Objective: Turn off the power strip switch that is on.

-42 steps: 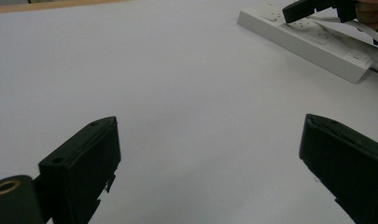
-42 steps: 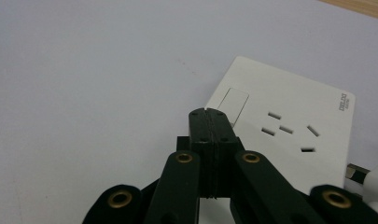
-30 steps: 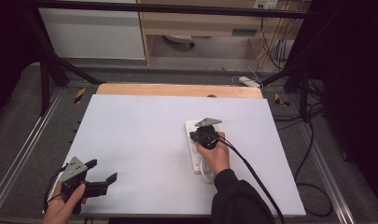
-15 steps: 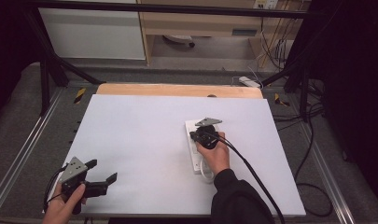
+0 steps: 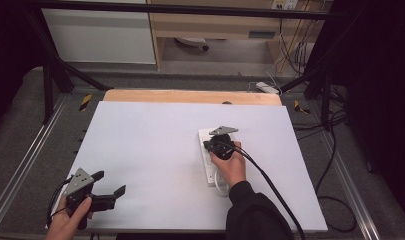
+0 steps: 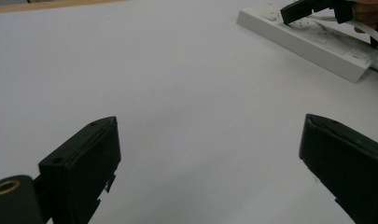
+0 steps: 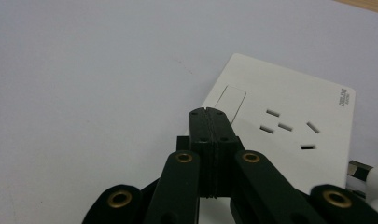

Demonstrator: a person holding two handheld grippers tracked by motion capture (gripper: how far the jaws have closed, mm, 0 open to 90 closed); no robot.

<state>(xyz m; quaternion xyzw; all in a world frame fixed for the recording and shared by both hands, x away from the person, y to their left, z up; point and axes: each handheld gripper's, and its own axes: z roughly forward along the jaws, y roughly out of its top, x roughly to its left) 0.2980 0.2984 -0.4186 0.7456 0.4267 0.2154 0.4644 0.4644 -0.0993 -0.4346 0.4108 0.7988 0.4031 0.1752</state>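
Power strip [image 5: 210,157], a rigid, light, smooth white plastic bar lying flat right of centre on the bench [image 5: 140,150], best held across its long edges, beneath the right gripper [image 7: 209,112] with jaws pressed together empty, the left gripper [image 6: 210,163] wide apart.

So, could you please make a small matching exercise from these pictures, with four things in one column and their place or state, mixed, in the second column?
Things:
1. left gripper
2. right gripper
3. power strip
4. wooden strip

Place or state:
a. along the far edge of the table
b. jaws wide apart, with nothing between them, at the near left corner
c. white, lying flat under a closed gripper
d. jaws closed together, tip by the rocker switch

Pairs: 1-b, 2-d, 3-c, 4-a
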